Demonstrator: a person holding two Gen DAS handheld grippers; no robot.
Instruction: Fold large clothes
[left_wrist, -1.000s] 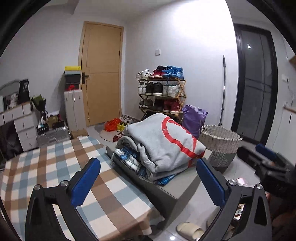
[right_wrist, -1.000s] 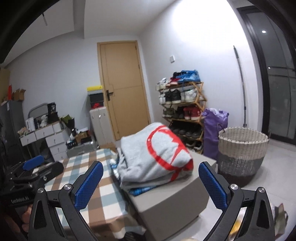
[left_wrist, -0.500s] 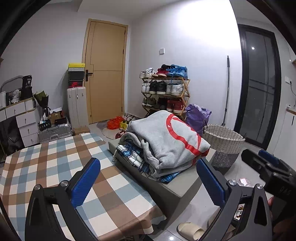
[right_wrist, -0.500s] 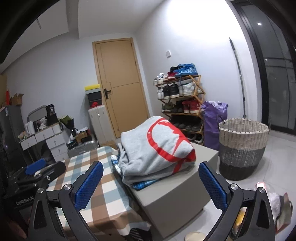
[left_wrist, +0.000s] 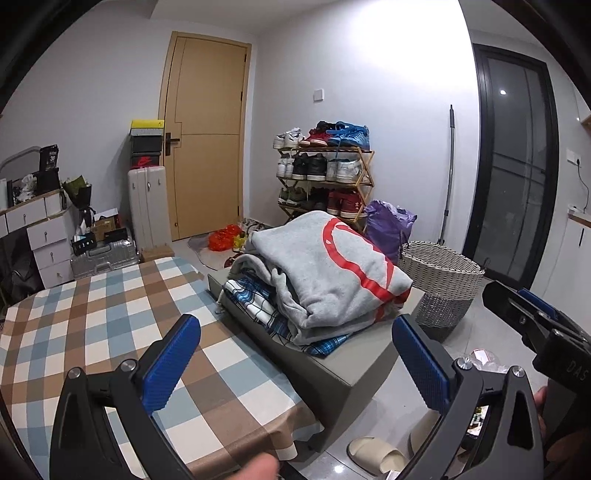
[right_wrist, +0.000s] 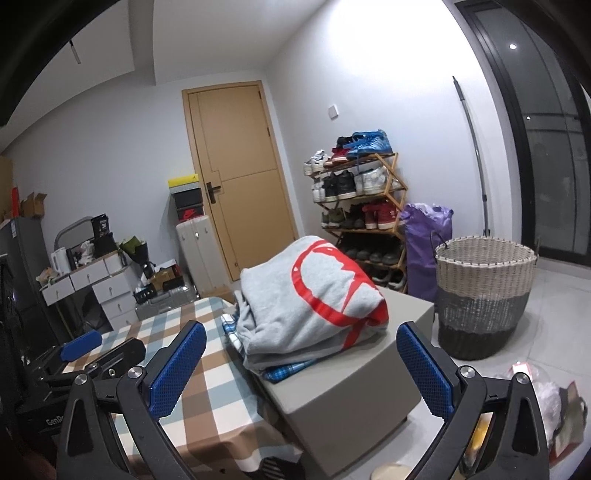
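A pile of clothes lies on a grey box (left_wrist: 354, 369) (right_wrist: 351, 387) beside the table. On top is a folded grey sweatshirt (left_wrist: 332, 273) (right_wrist: 314, 295) with a red print; a blue plaid garment (left_wrist: 255, 299) (right_wrist: 284, 371) pokes out beneath. My left gripper (left_wrist: 295, 354) is open, held above the checked tablecloth (left_wrist: 110, 321) short of the pile. My right gripper (right_wrist: 299, 358) is open too, aimed at the pile and holding nothing. Each gripper shows at the edge of the other's view.
A woven laundry basket (left_wrist: 441, 284) (right_wrist: 484, 295) stands on the floor right of the box. Behind it are a purple bag (right_wrist: 424, 240), a shoe rack (left_wrist: 325, 177) and a door (left_wrist: 207, 147). Drawers (left_wrist: 40, 236) and cases line the left wall. A slipper (left_wrist: 373, 452) lies on the floor.
Both views have shifted slightly: the clothes pile sits a little lower and closer in the frames. Both grippers stay open and empty.
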